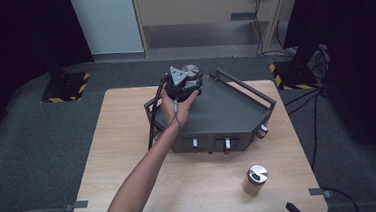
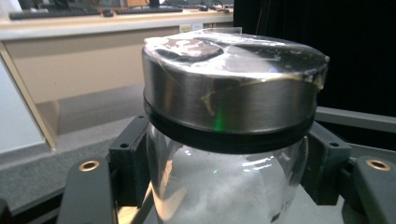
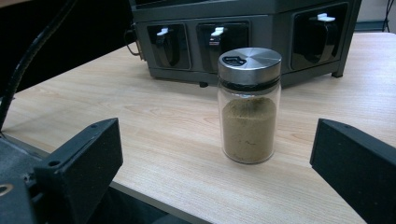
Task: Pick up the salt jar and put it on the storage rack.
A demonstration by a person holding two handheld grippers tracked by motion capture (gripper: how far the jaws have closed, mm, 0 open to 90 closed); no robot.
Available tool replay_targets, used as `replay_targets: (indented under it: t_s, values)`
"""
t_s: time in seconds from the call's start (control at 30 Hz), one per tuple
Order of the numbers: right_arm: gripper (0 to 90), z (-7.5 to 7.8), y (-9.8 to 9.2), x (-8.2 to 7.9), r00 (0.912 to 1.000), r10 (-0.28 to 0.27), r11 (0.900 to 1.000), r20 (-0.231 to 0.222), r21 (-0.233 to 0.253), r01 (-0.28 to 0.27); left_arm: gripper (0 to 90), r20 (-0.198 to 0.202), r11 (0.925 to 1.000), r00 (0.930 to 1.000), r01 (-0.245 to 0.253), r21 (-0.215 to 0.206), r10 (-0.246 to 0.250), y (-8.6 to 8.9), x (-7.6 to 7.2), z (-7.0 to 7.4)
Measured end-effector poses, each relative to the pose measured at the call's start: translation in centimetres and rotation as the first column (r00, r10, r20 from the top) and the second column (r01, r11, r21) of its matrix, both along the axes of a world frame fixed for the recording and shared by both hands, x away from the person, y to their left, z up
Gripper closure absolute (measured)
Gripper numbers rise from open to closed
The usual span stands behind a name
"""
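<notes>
Rack and two jars on the counter

Rack (image 1: pixel 226 113) sits mid-counter (image 1: pixel 119 156); one jar (image 1: pixel 190 71) at its far-left corner, another jar (image 1: pixel 255 180) before it, right.

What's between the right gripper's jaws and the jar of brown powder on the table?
Only bare wooden table lies between the right gripper and the jar of brown powder, seen in the right gripper view.

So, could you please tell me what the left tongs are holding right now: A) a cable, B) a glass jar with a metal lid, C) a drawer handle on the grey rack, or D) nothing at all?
B: in the left gripper view the left tongs sit closed on either side of the glass jar, just below its metal lid.
</notes>
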State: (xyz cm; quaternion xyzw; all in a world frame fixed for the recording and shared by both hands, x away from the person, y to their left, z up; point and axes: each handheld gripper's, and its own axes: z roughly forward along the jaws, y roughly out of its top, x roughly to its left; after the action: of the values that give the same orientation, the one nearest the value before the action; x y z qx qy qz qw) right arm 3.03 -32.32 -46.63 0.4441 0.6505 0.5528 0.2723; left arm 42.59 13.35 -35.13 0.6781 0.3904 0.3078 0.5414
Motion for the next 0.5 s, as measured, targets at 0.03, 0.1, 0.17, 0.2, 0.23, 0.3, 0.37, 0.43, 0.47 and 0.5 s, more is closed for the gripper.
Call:
replay_targets:
  t_s: [0.03, 0.1, 0.17, 0.2, 0.23, 0.3, 0.37, 0.43, 0.47, 0.5]
  values:
    - [2.6, 0.0, 0.0, 0.0, 1.0, 0.0, 1.0, -0.001, 0.002, 0.0, 30.4, -0.003, 1.0, 1.0, 0.005, 0.007, -0.005, -0.1, 0.1, -0.1]
    - [2.6, 0.0, 0.0, 0.0, 1.0, 0.0, 1.0, -0.001, 0.002, 0.0, 30.4, -0.002, 0.9994, 1.0, 0.01, 0.034, -0.01, -0.5, 0.3, -0.5]
    - [2.5, 0.0, 0.0, 0.0, 1.0, 0.0, 1.0, -0.002, 0.004, 0.001, 30.4, -0.009, 0.999, 0.9999, 0.009, 0.044, -0.008, -0.7, 0.5, -0.8]
    - [2.6, 0.0, 0.0, 0.0, 1.0, 0.0, 1.0, -0.002, 0.004, 0.0, 30.4, -0.018, 0.9992, 0.9998, 0.006, 0.041, -0.005, -0.7, 0.7, -1.0]
    - [2.6, 0.0, 0.0, 0.0, 1.0, 0.001, 1.0, 0.0, 0.003, -0.001, 30.4, -0.026, 0.9993, 0.9997, 0.002, 0.038, -0.001, -0.7, 0.8, -1.1]
    - [2.7, 0.0, 0.0, 0.0, 1.0, 0.003, 1.0, 0.0, 0.003, -0.003, 30.4, -0.044, 0.9995, 0.999, -0.004, 0.03, 0.005, -0.7, 1.0, -1.4]
    - [2.7, 0.0, 0.0, 0.0, 1.0, 0.006, 1.0, 0.0, 0.003, -0.006, 30.4, -0.046, 0.9993, 0.9989, -0.01, 0.035, 0.012, -0.8, 1.0, -1.8]
    - [2.7, 0.0, -0.1, 0.1, 1.0, 0.008, 1.0, -0.001, 0.004, -0.008, 30.4, -0.052, 0.9991, 0.9986, -0.011, 0.042, 0.013, -0.8, 1.1, -2.0]
    - [2.7, 0.0, -0.1, 0.1, 1.0, 0.009, 1.0, -0.001, 0.004, -0.009, 30.4, -0.055, 0.999, 0.9984, -0.011, 0.043, 0.014, -0.7, 1.1, -2.1]
    - [2.8, 0.0, -0.1, 0.1, 0.9999, 0.01, 1.0, -0.001, 0.004, -0.01, 30.4, -0.053, 0.9992, 0.9985, -0.011, 0.039, 0.013, -0.7, 1.1, -2.3]
